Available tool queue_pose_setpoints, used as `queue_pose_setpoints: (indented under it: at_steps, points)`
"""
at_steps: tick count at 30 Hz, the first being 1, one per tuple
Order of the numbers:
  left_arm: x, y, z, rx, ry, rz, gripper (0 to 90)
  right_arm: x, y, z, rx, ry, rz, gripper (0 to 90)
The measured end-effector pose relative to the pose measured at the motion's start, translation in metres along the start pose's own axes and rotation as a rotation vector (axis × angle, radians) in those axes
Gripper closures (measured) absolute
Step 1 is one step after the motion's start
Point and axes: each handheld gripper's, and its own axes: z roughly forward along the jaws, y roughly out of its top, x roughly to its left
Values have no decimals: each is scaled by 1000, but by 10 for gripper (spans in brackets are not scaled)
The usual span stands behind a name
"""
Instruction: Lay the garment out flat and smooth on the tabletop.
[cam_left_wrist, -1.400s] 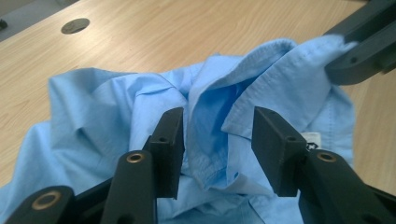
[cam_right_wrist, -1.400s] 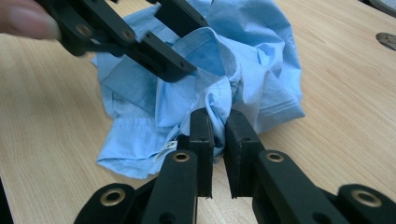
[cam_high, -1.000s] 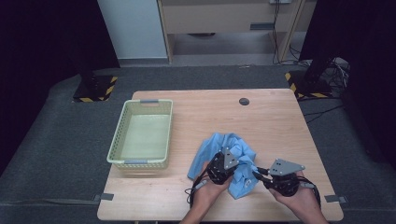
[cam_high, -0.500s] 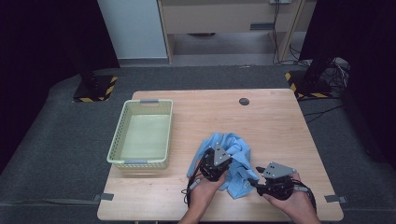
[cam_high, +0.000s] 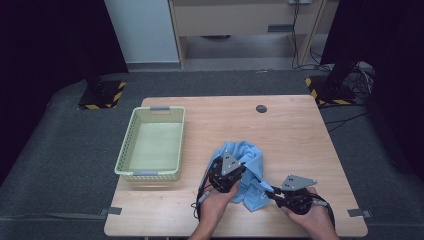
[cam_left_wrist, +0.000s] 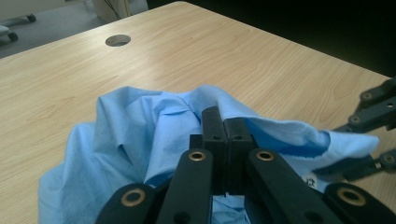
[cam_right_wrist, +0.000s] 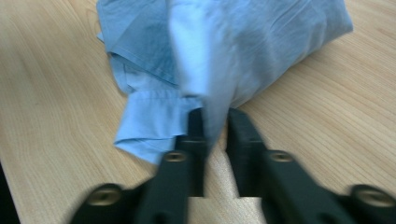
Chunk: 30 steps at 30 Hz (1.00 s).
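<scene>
Here, in the high view, a blue shirt (cam_high: 243, 170) is lying bunched up on the near part of the wooden counter (cam_high: 295, 135), just right of a pale green basket (cam_high: 152, 145). The left gripper (cam_high: 225, 173) is sitting on the left side of the cloth, and the right gripper (cam_high: 276, 195) is reaching in at the cloth's near right corner. I think the two are taking different spots so the shirt can be pulled open or lifted without flopping. The basket is sitting apart from the shirt, maybe waiting for it.

In the left gripper view, the left gripper (cam_left_wrist: 225, 135) is pinching a fold of the blue shirt (cam_left_wrist: 135, 135) with its jaws pressed together. Holding a raised fold is keeping the cloth from sliding away. The other gripper's black links (cam_left_wrist: 373, 112) are showing at the right, beside a loose flap of the cloth.

In the right gripper view, the picture is blurry. The right gripper (cam_right_wrist: 217, 122) is poking at the shirt's lower edge (cam_right_wrist: 159, 126), and its jaws are standing a little apart with a strip of cloth hanging into the gap. It looks like they are not squeezing yet, just lining up on a thin edge that is easy to catch.
</scene>
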Motion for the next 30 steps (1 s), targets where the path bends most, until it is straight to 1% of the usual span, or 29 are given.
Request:
queue_pose_setpoints:
  at_steps: [2,4,6,9,12,15,17,21,23,25,26,29,30]
  points:
    - [1,-2,0,7,3,1,900,-2,0,-2,-7,-7,3,882]
    - [1,-4,1,22,2,6,900,-5,1,-6,-13,-15,5,888]
    - [0,-8,2,47,0,19,900,-10,2,-10,-21,-28,10,889]
    - [-3,-12,5,70,-9,31,900,-19,5,-21,-52,-46,31,891]
    - [-8,-12,6,77,-26,42,900,-28,8,-34,-84,-67,43,891]
    - [-15,-8,6,71,-43,53,900,-32,14,-45,-105,-88,39,892]
    - [-19,-4,4,63,-53,61,900,-35,19,-53,-123,-94,36,892]
    - [-26,2,-4,44,-75,72,900,-36,28,-69,-155,-118,11,892]
    - [-27,4,-8,43,-81,79,900,-35,32,-74,-165,-127,-1,891]
    - [-25,4,-8,60,-69,96,899,-35,32,-73,-160,-126,-6,891]
    - [-23,3,-7,72,-54,103,893,-35,30,-70,-150,-125,-9,891]
    - [-16,-5,-3,98,-32,101,844,-32,27,-59,-114,-120,-26,891]
    - [-15,-7,-3,100,-24,104,812,-30,26,-57,-105,-121,-34,891]
